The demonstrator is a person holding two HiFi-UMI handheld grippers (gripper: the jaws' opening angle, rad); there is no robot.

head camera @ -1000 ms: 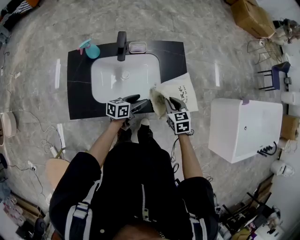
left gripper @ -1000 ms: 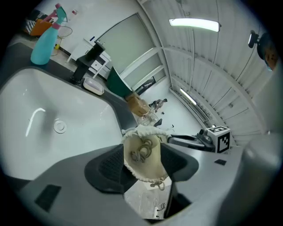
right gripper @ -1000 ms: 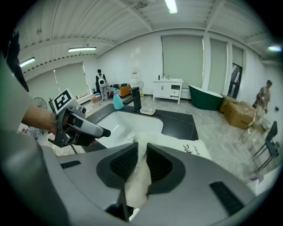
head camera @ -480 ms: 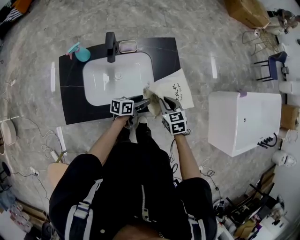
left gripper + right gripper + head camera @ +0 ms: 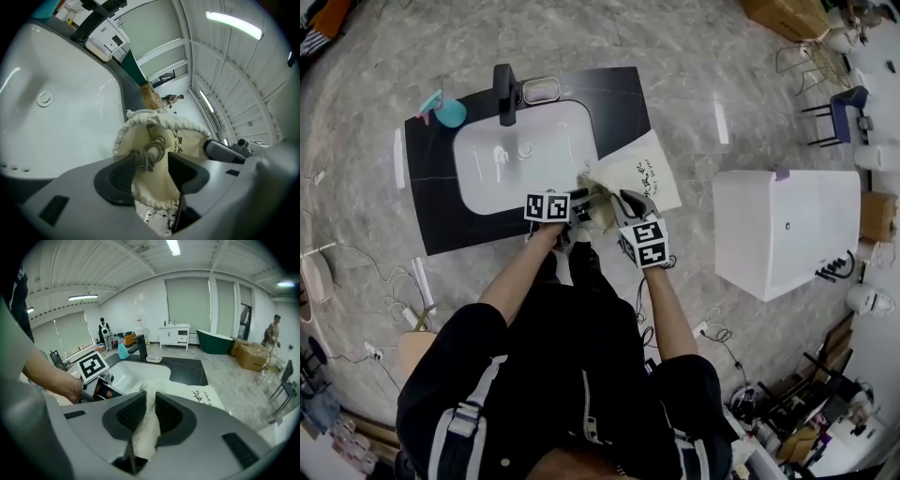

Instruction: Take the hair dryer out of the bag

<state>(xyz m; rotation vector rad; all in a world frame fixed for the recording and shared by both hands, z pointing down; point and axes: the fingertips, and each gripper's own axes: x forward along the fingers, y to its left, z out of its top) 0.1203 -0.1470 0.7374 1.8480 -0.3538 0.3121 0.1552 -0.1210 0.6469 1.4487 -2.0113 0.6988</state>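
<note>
A cream cloth drawstring bag (image 5: 649, 172) lies on the right part of the black counter (image 5: 623, 98). My right gripper (image 5: 623, 200) is shut on the bag's rim, and a fold of cloth (image 5: 146, 427) stands pinched between its pads. My left gripper (image 5: 586, 201) is at the bag's open mouth (image 5: 161, 123). Its jaws have just been closing and are still open. Between them are the gathered rim and a coil of grey cord (image 5: 152, 151) inside the bag. The body of the hair dryer is hidden.
A white basin (image 5: 520, 159) fills the counter's middle, with a black faucet (image 5: 504, 89), a soap dish (image 5: 541, 89) and a teal spray bottle (image 5: 442, 110) behind it. A white bathtub (image 5: 783, 230) stands to the right. Cables lie on the floor at the left.
My left gripper has moved right from the basin's front edge to the bag's mouth. The right gripper has kept its hold on the rim.
</note>
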